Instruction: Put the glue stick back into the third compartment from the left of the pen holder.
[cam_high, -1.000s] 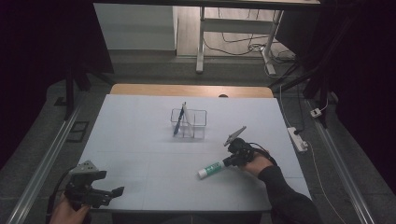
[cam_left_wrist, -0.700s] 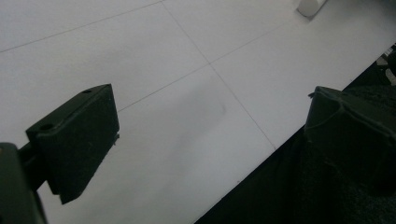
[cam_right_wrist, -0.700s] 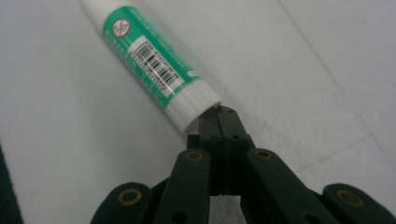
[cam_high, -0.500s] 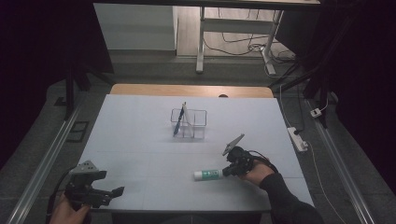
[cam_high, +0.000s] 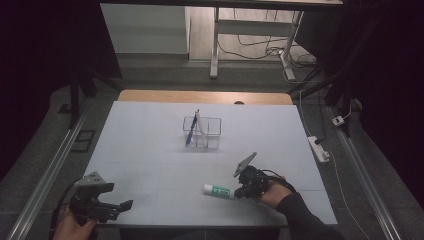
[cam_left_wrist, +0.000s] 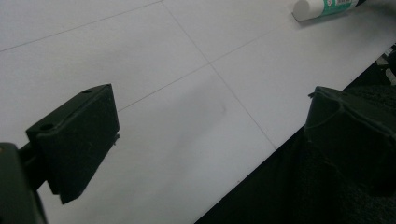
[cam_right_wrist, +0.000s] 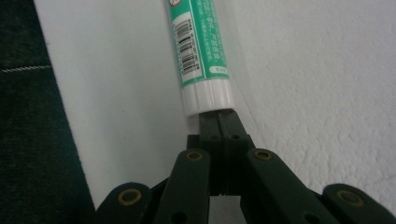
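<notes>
White tabletop (cam_high: 150, 150) filled the high view, with a green-and-white glue stick (cam_high: 218, 191) lying flat near its front edge and the right gripper (cam_high: 243, 191) touching the stick's right end, held by a hand in a dark sleeve. At the front left corner the left gripper (cam_high: 117, 206) hovered with its jaws apart and nothing between them, well apart from the stick. A clear plastic organizer (cam_high: 206, 132) stood near the middle of the table with a dark pen (cam_high: 192, 129) leaning in its left compartment. From the left gripper view, both black jaws stood wide over the bare white surface at the table's edge, and the glue stick (cam_left_wrist: 324, 6) lay far off at the top right. From the right gripper view, the jaws were clenched tight together, their joined tips (cam_right_wrist: 219, 122) pressing against the white end of the glue stick (cam_right_wrist: 198, 51), which stretched away along the table; nothing was gripped between them.
</notes>
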